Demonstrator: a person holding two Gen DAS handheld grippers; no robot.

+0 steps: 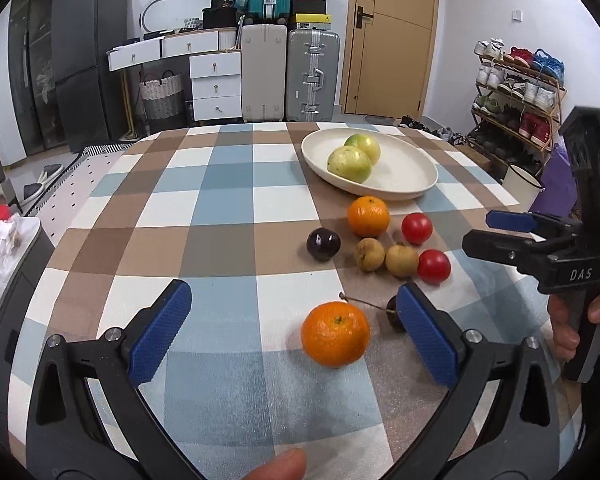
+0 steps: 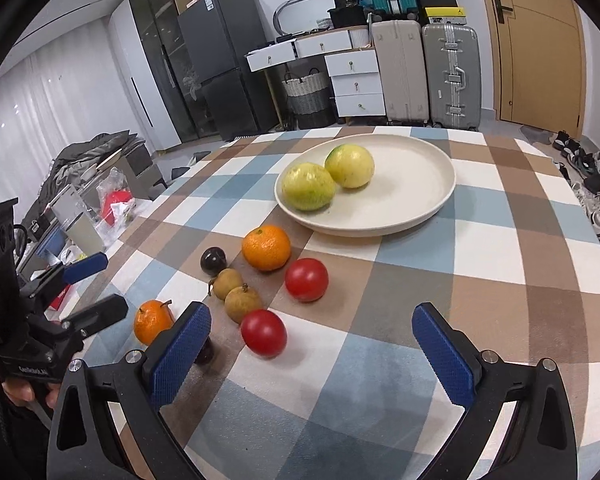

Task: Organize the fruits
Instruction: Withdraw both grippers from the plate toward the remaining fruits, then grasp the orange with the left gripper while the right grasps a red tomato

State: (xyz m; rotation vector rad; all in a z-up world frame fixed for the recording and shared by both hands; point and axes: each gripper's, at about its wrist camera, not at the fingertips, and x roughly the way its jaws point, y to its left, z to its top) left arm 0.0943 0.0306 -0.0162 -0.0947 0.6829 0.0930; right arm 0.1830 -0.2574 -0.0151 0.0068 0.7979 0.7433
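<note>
The left claw [image 1: 294, 334] gapes wide and empty, a tangerine [image 1: 335, 339] lying loose between its blue pads on the checked surface [image 1: 220, 200]. Just right of it a dark cherry [image 1: 394, 314] lies with its stem pointing left and away. The right claw [image 2: 311, 354] is likewise wide open, holding nothing, a tomato [image 2: 264, 333] just ahead of it. Farther off sit two small brown fruits, another tomato, another tangerine and a dark plum. Beyond, a white plate [image 2: 420, 184] carries two yellow-green fruits. Behind stand suitcases [image 1: 290, 72], drawers, a fridge and a door
</note>
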